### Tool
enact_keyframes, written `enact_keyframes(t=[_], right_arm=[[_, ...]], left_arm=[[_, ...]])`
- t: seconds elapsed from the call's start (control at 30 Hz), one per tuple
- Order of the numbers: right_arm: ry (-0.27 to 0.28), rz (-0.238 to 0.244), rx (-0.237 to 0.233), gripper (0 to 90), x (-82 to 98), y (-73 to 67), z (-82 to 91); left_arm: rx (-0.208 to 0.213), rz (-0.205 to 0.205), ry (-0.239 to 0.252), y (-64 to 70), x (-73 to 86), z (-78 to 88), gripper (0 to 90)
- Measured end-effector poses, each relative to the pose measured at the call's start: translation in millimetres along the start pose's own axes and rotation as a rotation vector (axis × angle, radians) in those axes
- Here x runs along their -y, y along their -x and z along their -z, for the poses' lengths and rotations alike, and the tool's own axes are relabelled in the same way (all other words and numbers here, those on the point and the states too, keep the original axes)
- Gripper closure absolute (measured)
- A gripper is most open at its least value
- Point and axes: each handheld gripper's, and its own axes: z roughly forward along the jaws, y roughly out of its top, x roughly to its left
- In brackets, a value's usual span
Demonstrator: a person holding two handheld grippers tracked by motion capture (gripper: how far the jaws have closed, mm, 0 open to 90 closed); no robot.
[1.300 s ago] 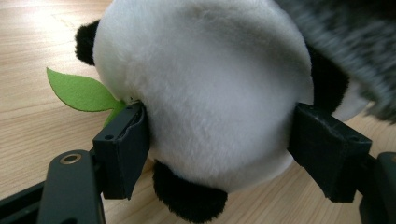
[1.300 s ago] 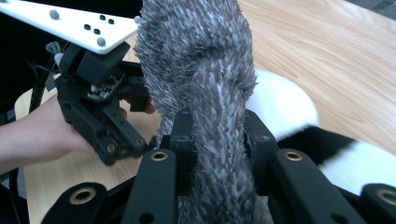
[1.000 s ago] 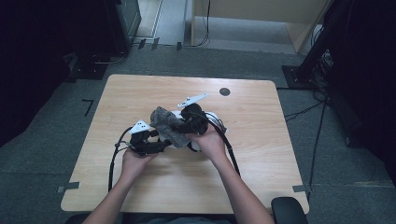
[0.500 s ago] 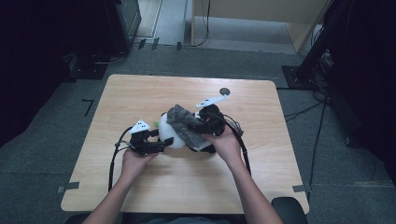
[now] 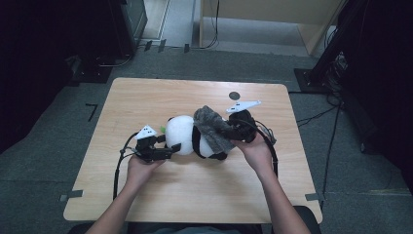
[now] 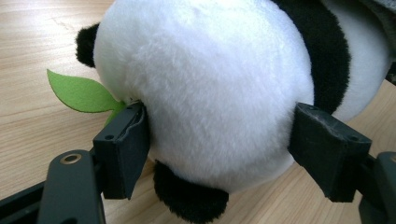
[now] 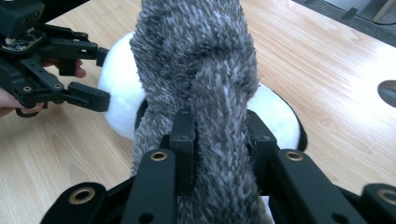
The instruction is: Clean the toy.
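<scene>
A black-and-white panda plush [image 5: 182, 134] lies on its side on the wooden table [image 5: 146, 97], a green felt leaf [image 5: 162, 129] by its head. My left gripper [image 5: 169, 144] is shut on the panda's white head [image 6: 210, 84], one pad pressed into each side, beside the leaf [image 6: 81, 93]. A grey fuzzy cloth [image 5: 212, 127] drapes over the panda's body. My right gripper [image 5: 225, 132] is shut on a fold of that cloth [image 7: 196, 60], lifting it above the panda [image 7: 119, 88]. The right gripper view shows its jaws [image 7: 219, 140] pinching the cloth and the left gripper [image 7: 100, 77] beyond.
A small dark round mark [image 5: 234, 95] sits on the table toward the far right. Cables trail from both grippers over the wood. Dark floor, cabinets and equipment stands surround the table. Bare wood lies at the far left and near the front edge.
My right gripper has moved to the right with the grey cloth, drawing it off the panda's head, which now shows white. The left gripper has stayed in place.
</scene>
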Motion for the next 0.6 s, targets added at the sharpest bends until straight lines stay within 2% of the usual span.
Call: enact_keyframes(t=[0.1,0.2,0.4,0.43,0.6], right_arm=[[0.016,-0.014,0.002,71.1,4.8,5.0,2.9],[0.010,-0.025,0.004,71.0,6.9,7.9,3.4],[0.016,-0.041,0.033,71.2,13.4,18.3,11.5],[0.020,-0.066,0.038,71.5,16.2,21.9,14.1],[0.038,-0.072,0.050,71.5,17.9,27.1,18.5]], left_arm=[[-0.002,-0.005,-0.007,0.5,0.2,0.4,23.1],[0.001,-0.008,-0.006,0.5,0.2,0.4,24.1],[0.000,-0.009,-0.003,0.5,-0.3,0.2,26.4],[-0.004,-0.012,-0.008,1.0,-1.0,0.6,27.8],[-0.004,-0.013,-0.012,1.1,-1.1,0.8,28.9]])
